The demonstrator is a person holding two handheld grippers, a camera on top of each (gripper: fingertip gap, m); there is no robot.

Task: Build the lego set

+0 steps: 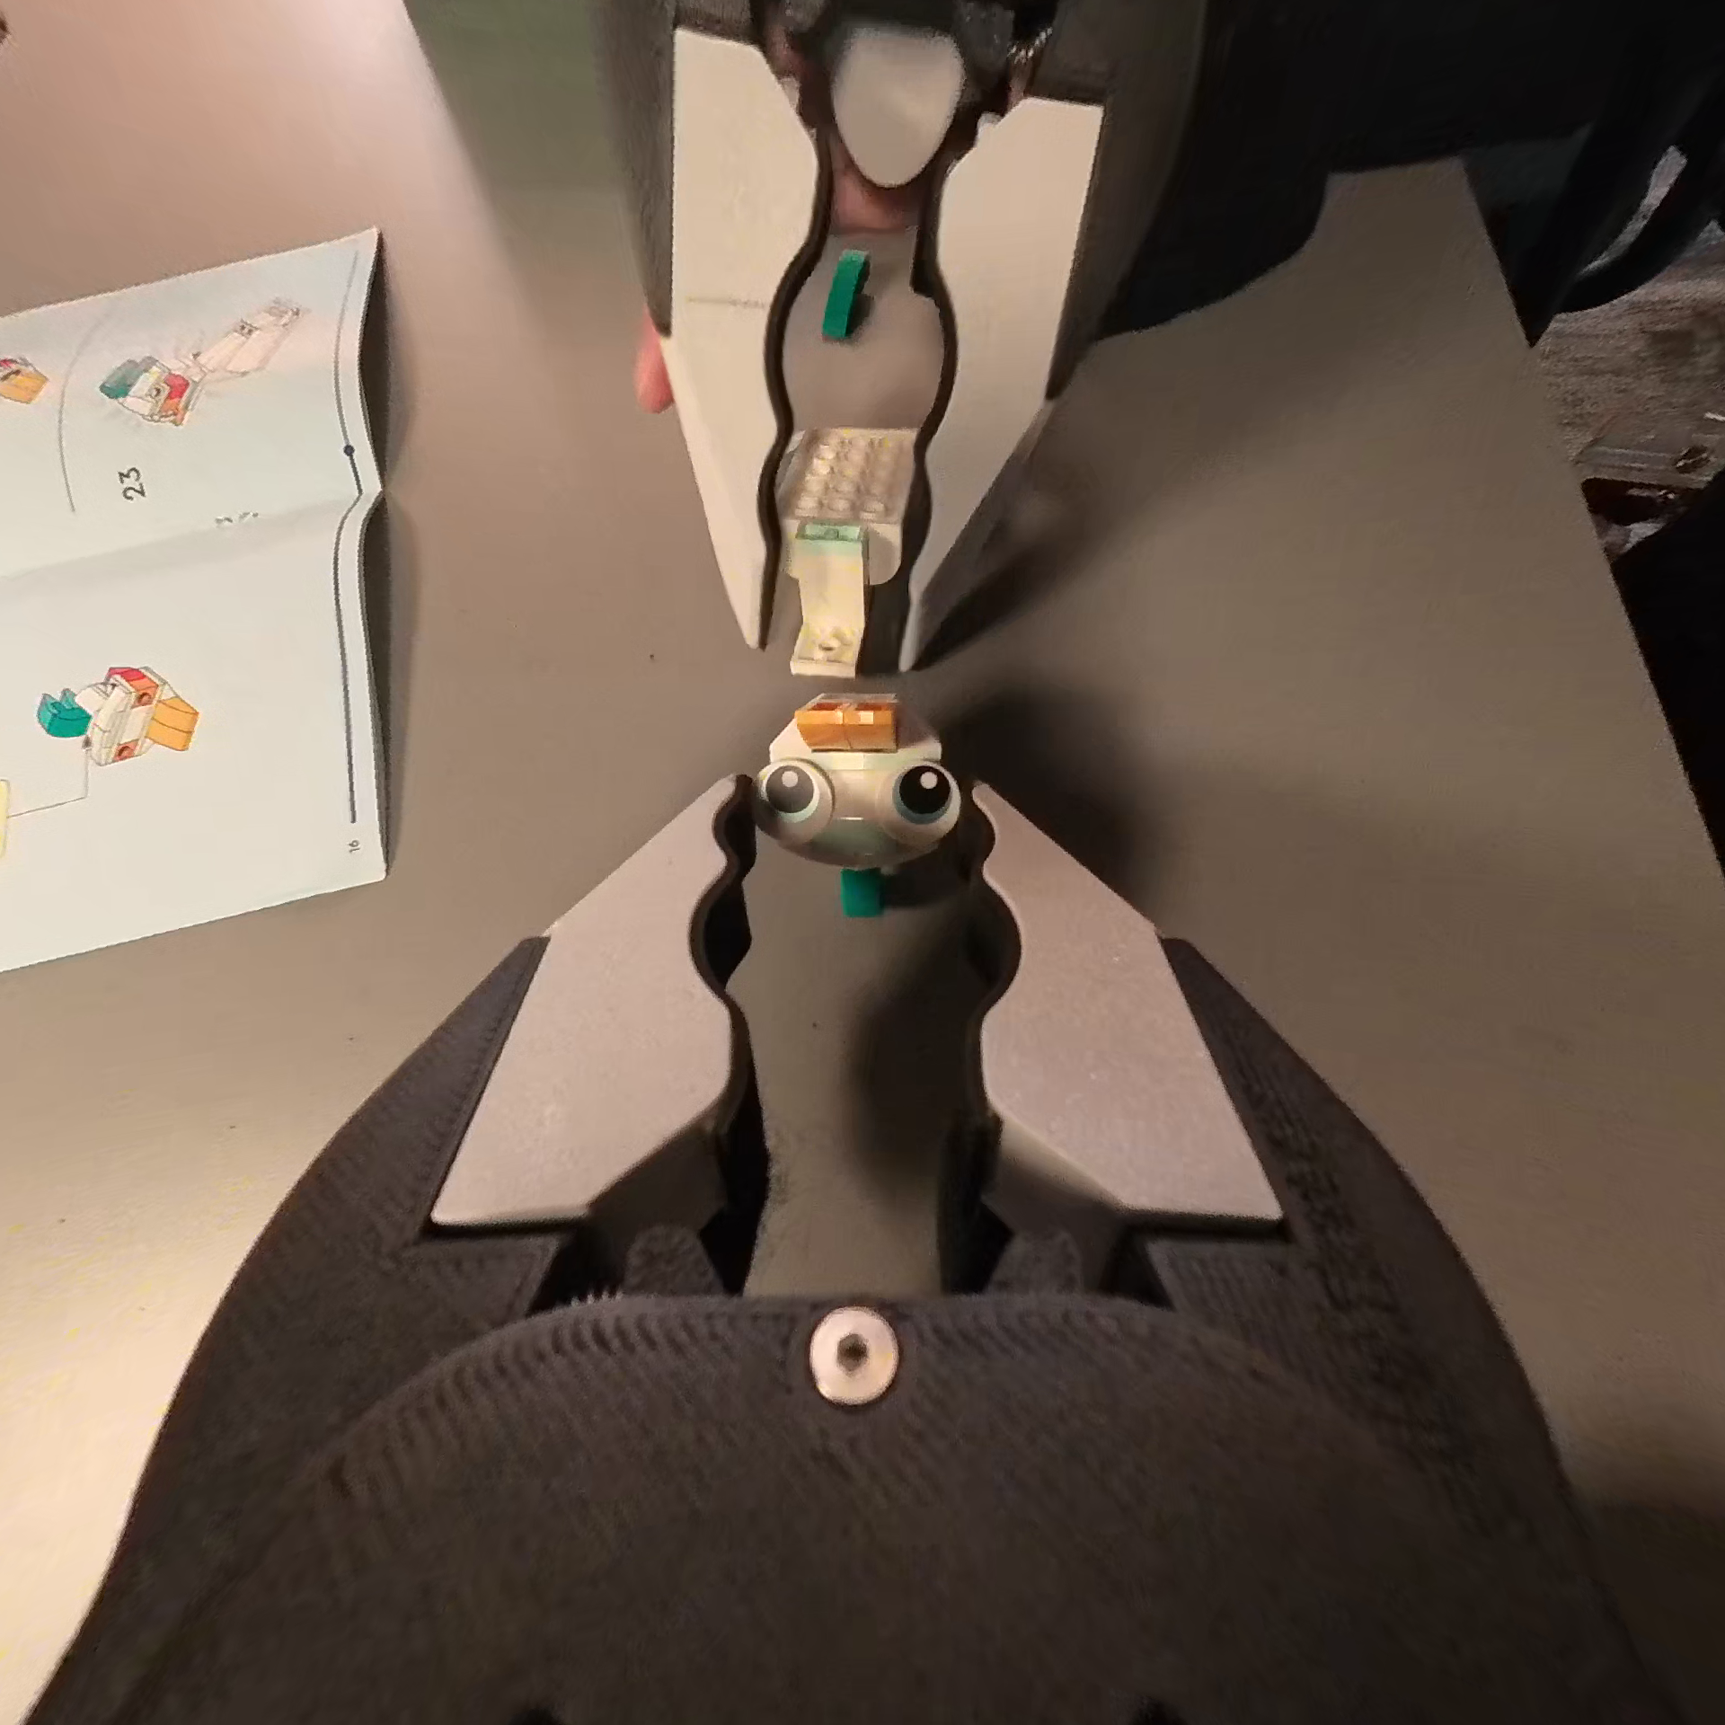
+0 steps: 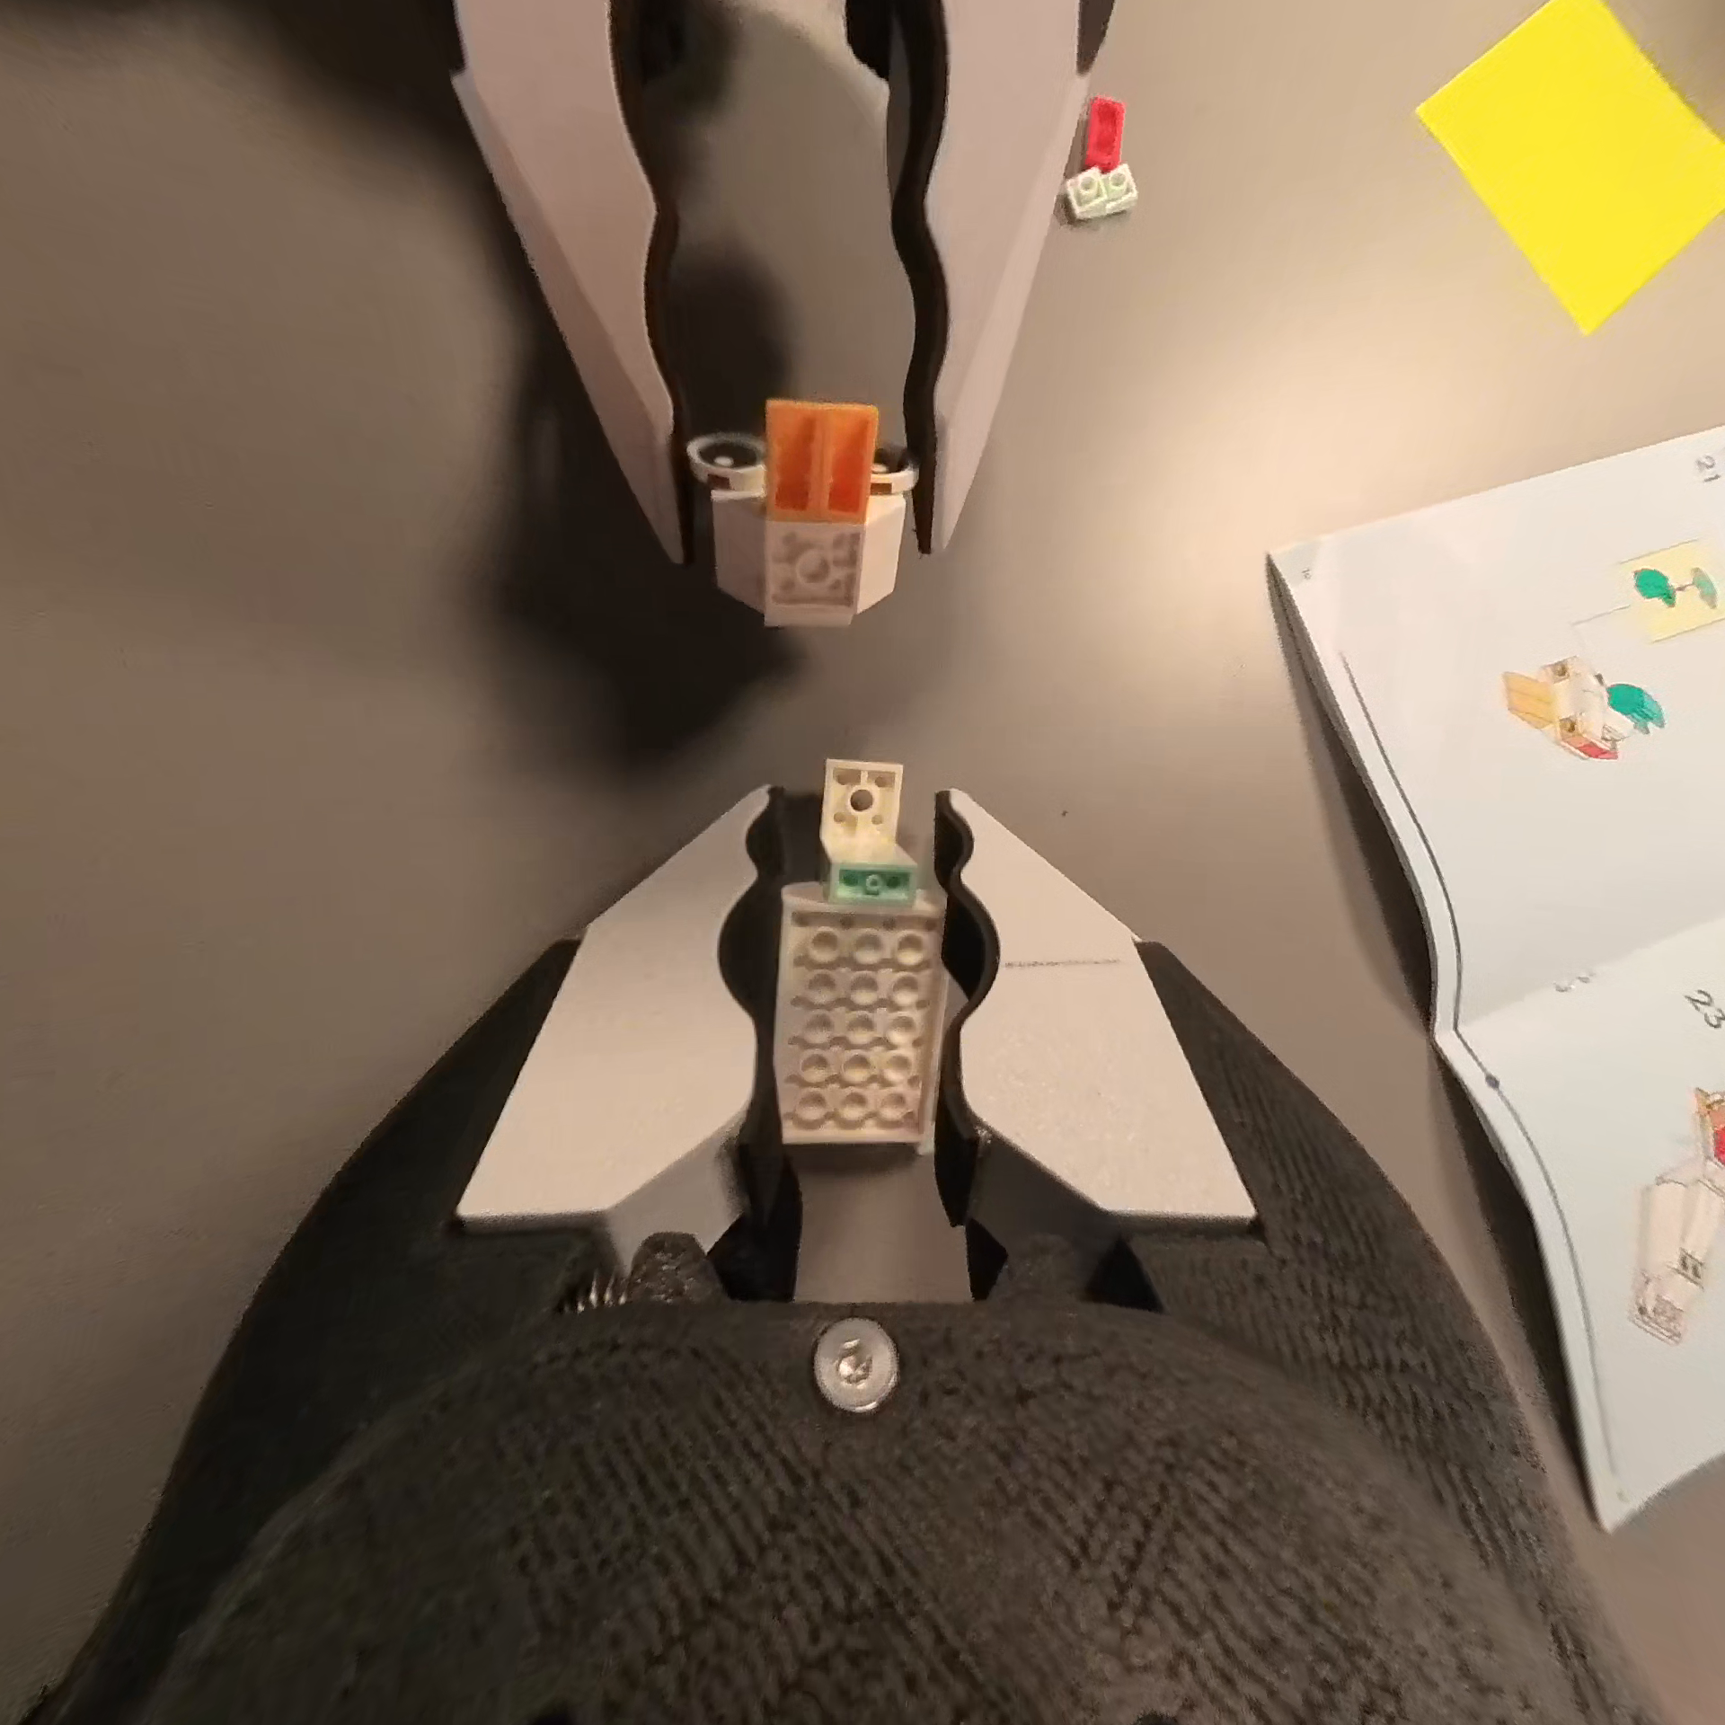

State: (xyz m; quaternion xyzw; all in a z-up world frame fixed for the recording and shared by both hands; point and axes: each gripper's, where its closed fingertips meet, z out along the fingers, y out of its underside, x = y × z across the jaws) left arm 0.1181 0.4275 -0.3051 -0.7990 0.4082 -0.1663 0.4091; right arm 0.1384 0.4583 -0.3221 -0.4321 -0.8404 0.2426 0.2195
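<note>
My left gripper (image 1: 859, 812) is shut on a white lego head (image 1: 854, 793) with two big eyes, an orange beak (image 1: 845, 728) and a teal piece (image 1: 863, 896) beneath. It also shows at the top of the right wrist view (image 2: 807, 551), holding the head (image 2: 807, 560). My right gripper (image 2: 854, 803) is shut on a white studded body (image 2: 863, 1027) with a green brick (image 2: 873, 882) and a white neck bracket (image 2: 863, 803) sticking out forward. In the left wrist view the right gripper (image 1: 834, 653) faces mine. Neck and head are lined up with a small gap between them.
An open instruction booklet (image 1: 187, 607) lies on the grey table (image 1: 1307, 747), also in the right wrist view (image 2: 1540, 933). A red piece (image 2: 1106, 131), a pale green piece (image 2: 1101, 191) and a yellow note (image 2: 1587, 159) lie farther off. A loose teal piece (image 1: 845, 294) lies behind the right gripper.
</note>
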